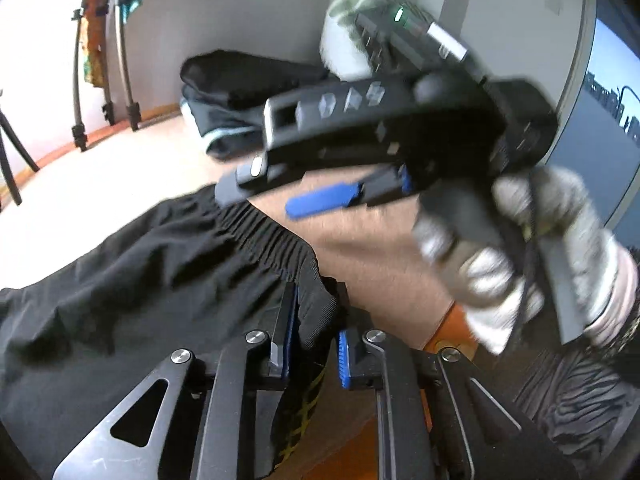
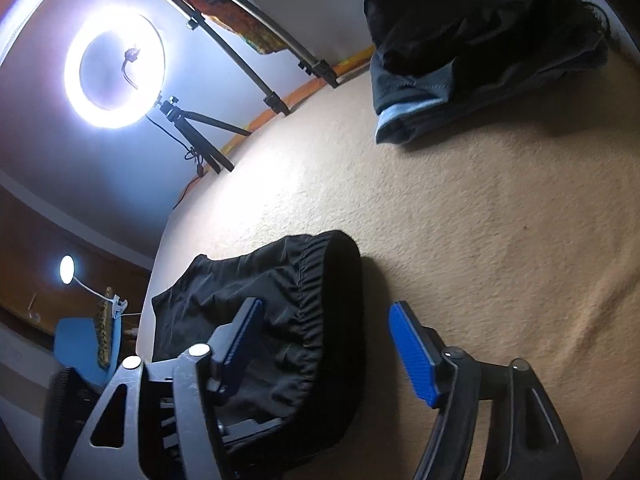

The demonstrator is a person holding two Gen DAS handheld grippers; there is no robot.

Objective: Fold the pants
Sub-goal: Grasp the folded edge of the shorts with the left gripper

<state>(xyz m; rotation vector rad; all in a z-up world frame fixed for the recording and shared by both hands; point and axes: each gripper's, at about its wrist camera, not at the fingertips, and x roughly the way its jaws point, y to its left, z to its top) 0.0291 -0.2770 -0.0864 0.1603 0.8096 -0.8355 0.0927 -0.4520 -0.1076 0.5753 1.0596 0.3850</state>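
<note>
Black pants (image 1: 132, 280) with an elastic waistband lie on the beige surface. My left gripper (image 1: 316, 328) is shut on the waistband corner and holds it lifted. In the right wrist view the pants (image 2: 280, 312) sit low at centre, waistband curved to the right. My right gripper (image 2: 328, 340) is open, its left finger over the cloth and its right finger over bare surface. It also shows in the left wrist view (image 1: 304, 196), blurred, held by a gloved hand (image 1: 540, 256) above the waistband.
A stack of folded dark clothes (image 2: 472, 60) lies at the back by the wall, also in the left wrist view (image 1: 240, 96), with a striped pillow (image 1: 352, 24) beside it. A ring light (image 2: 114, 68) on a tripod and stand legs (image 2: 272, 72) stand at the surface's far edge.
</note>
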